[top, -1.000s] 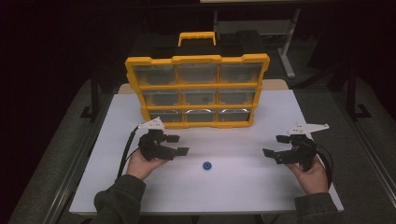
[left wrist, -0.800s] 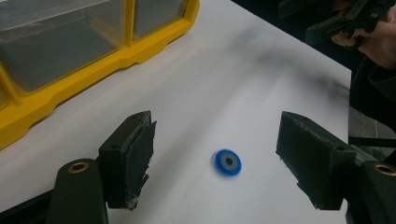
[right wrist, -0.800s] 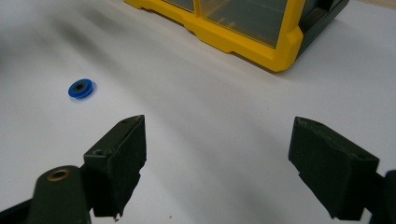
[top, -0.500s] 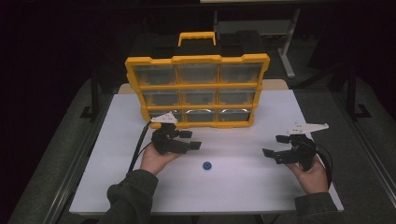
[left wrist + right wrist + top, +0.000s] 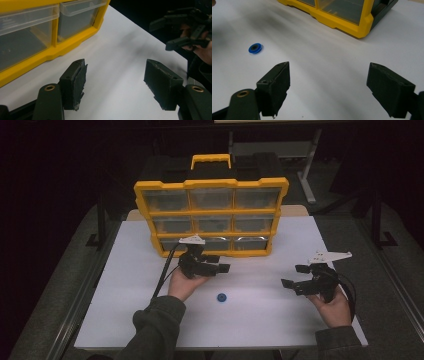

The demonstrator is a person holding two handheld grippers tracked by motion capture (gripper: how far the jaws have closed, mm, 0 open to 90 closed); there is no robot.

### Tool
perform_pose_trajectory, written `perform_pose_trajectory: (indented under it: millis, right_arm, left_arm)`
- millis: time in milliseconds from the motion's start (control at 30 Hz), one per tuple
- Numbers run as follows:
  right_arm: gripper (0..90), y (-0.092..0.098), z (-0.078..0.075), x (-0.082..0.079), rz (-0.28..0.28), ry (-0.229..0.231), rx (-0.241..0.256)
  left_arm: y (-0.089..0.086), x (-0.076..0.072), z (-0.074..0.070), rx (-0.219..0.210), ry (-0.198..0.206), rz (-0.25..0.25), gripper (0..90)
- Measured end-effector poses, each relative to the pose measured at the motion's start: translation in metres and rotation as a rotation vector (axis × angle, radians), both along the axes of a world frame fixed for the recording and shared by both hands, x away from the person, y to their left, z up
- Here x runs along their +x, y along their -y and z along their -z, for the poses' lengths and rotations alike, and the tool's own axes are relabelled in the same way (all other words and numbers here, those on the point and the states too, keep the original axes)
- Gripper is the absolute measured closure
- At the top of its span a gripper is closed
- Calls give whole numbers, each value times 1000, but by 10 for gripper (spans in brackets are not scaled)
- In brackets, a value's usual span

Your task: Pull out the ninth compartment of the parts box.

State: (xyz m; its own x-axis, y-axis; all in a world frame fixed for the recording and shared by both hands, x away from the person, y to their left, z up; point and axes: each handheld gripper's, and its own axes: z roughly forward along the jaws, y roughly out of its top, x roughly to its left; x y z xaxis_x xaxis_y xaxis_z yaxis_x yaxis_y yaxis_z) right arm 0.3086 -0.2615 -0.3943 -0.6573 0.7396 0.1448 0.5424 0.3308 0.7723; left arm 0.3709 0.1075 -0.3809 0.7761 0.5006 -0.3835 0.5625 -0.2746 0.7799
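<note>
Yellow plastic drawer organiser (image 5: 212, 215) with clear drawers, upright at white table's (image 5: 125, 320) far side. Left gripper (image 5: 216, 264) just before its bottom row, jaws spread, empty. Right gripper (image 5: 295, 276) well apart, likewise released. Small blue ring (image 5: 221, 297) lying between.

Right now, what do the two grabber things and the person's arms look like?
Both are black, each with two blocky jaws faced with dark pads. The left gripper and the right gripper each carry a pale three-cornered plate on top and trail a black cable. The sleeves are dark olive-grey.
</note>
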Motion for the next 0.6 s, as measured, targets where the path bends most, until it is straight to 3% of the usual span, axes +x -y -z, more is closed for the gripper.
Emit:
perform_pose_trajectory:
  millis: [167, 300, 400, 433, 600]
  right_arm:
    - [178, -1, 0, 0, 1, -8, 3]
    - [178, -1, 0, 1, 1, -9, 5]
    - [178, 0, 1, 2, 1, -9, 6]
    - [178, 0, 1, 2, 1, -8, 10]
    - [178, 0, 2, 3, -3, -16, 13]
  left_arm:
    - [16, 5, 0, 3, 0, -15, 348]
    - [29, 14, 5, 12, -28, -14, 389]
    - [33, 22, 9, -23, -53, -50, 413]
    - [36, 27, 12, -53, -74, -92, 418]
    - [45, 34, 14, -59, -85, -150, 447]
